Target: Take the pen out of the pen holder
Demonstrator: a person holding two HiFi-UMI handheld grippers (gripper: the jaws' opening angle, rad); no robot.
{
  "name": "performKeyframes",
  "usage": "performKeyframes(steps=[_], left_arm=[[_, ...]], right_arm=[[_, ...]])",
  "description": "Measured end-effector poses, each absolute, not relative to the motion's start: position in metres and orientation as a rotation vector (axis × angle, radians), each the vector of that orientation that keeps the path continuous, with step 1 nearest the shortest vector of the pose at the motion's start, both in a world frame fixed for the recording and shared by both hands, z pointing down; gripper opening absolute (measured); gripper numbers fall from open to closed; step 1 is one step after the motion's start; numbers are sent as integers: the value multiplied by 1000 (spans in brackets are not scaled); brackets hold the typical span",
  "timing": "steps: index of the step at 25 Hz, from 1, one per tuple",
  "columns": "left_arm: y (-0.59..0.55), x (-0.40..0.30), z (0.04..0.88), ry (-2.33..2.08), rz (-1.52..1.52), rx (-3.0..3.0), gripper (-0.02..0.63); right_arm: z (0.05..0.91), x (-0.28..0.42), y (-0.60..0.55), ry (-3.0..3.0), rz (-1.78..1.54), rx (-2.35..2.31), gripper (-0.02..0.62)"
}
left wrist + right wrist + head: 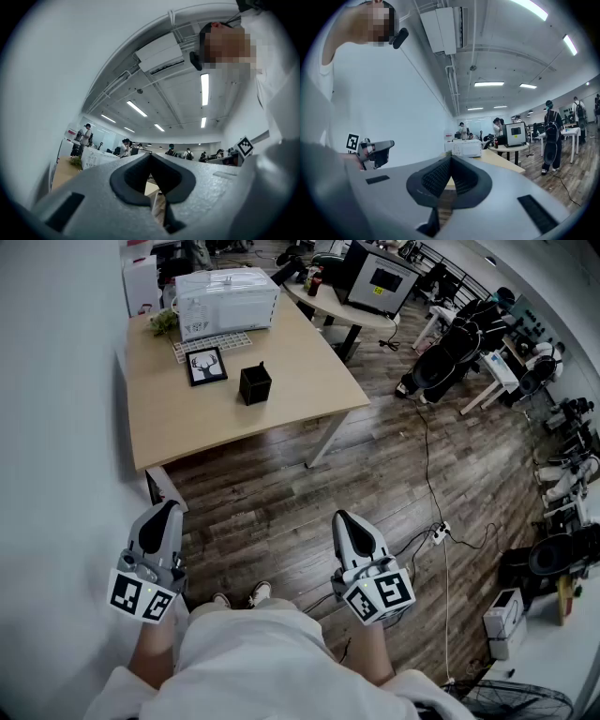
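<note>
Wooden table (178,423) bears pen holder (255,384), picture frame (206,366), white box (228,301).

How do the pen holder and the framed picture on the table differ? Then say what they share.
The pen holder is a boxy container, black all over; the framed picture is a thin panel, with a black border round a white image. The pen holder stands nearer the front edge of the table; the framed picture sits further back, nearer the white box. Both rest on that wooden table, apart from each other.

The pen holder (255,384) is black, the table (183,427) tan, the floor (375,507) dark brown.
</note>
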State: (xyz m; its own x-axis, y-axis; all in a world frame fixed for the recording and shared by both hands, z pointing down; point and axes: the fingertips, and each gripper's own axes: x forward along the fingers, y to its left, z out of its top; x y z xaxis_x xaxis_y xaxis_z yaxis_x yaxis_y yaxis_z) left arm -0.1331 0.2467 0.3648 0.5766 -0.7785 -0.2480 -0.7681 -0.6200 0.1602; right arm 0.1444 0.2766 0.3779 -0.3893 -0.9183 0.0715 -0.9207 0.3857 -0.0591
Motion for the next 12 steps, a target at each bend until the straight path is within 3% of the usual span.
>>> performKeyframes(steps=[12], left_arm=[[245, -157, 370, -1423, -453, 2720, 14]], right_arm=[[381, 117, 263, -2635, 143, 1628, 0]])
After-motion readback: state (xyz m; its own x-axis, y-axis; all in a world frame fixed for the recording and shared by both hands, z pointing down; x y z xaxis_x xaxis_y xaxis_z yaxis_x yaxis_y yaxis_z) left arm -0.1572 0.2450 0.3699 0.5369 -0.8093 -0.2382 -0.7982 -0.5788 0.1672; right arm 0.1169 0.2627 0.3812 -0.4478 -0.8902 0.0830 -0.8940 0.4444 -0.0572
